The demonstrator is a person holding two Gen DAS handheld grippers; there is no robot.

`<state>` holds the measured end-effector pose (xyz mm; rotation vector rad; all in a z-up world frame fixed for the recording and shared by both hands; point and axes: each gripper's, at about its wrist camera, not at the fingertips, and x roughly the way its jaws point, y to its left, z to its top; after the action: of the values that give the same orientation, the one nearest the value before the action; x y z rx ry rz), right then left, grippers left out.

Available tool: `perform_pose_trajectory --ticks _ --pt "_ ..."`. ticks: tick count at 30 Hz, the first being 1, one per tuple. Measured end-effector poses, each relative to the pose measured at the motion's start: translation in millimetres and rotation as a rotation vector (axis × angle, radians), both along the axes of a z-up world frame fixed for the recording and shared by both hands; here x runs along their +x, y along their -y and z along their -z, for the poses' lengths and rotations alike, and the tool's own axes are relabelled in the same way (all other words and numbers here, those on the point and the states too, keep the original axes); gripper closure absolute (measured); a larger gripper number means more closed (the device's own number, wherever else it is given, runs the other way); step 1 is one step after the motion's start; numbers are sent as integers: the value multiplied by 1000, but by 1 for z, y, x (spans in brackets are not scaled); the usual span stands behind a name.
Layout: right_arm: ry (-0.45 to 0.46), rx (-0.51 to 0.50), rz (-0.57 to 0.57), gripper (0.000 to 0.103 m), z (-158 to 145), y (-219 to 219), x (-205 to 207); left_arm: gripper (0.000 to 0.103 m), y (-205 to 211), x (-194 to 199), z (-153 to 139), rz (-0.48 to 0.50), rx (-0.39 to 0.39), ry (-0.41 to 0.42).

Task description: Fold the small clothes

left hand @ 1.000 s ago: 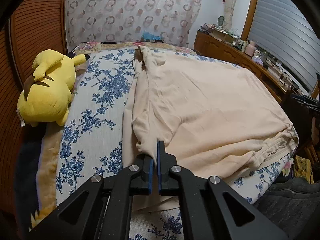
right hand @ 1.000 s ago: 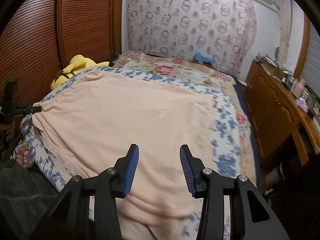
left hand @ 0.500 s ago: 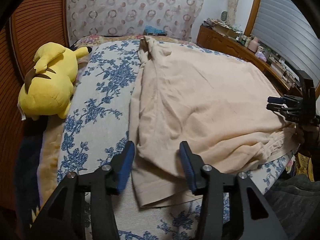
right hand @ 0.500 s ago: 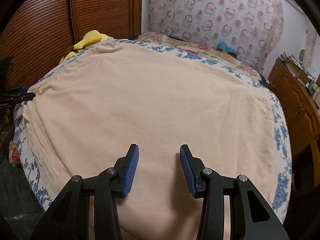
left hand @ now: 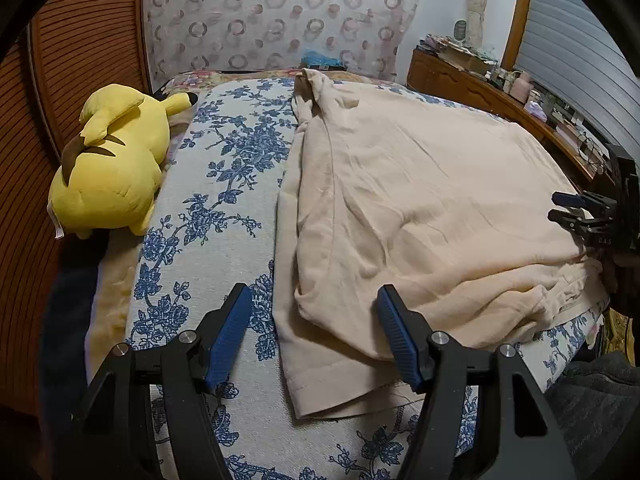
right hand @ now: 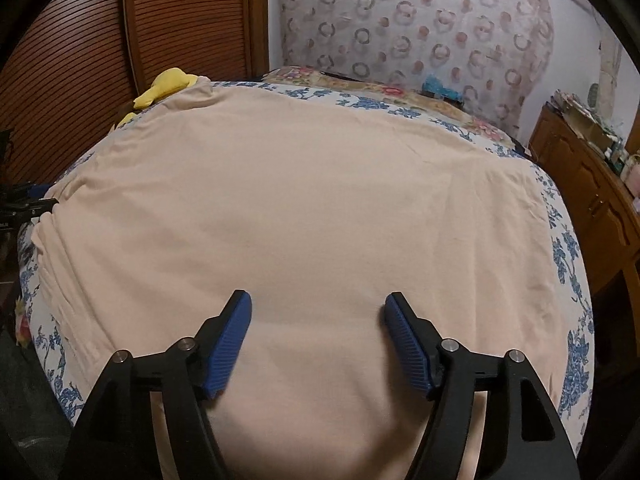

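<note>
A pale peach garment point(left hand: 420, 208) lies spread on the bed, its left part folded over so a doubled edge and hem lie near me. My left gripper point(left hand: 314, 300) is open and empty, its blue pads either side of the folded corner, just above it. The garment fills the right wrist view point(right hand: 312, 216). My right gripper point(right hand: 318, 308) is open and empty, low over the cloth's near edge. The right gripper also shows in the left wrist view point(left hand: 576, 212) at the garment's far right edge.
A blue-flowered bedspread point(left hand: 216, 184) covers the bed. A yellow plush toy point(left hand: 112, 164) lies at the bed's left edge by a wooden slatted wall point(right hand: 80, 60). A cluttered wooden dresser point(right hand: 592, 184) stands along the right side.
My left gripper has opened and let go of the garment's corner, which now lies folded over on the bed. My right gripper moved lower and closer over the cloth, staying open.
</note>
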<state>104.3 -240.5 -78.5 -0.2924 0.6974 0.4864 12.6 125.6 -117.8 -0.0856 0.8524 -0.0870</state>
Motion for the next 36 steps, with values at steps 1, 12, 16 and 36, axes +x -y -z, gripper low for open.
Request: perform_pose_trajectory --ticks 1,12,16,36 --pt "-2 3 0 31 0 0 0 37 0 0 0 -1 0 -1" --pt "0 4 0 29 2 2 -2 53 -6 -3 -1 -22 -94 14" --pt "0 4 0 29 2 3 -2 63 -5 -1 -1 -15 -78 16" --pt "20 4 3 29 -5 12 -9 97 68 35 -80 232 -159 209"
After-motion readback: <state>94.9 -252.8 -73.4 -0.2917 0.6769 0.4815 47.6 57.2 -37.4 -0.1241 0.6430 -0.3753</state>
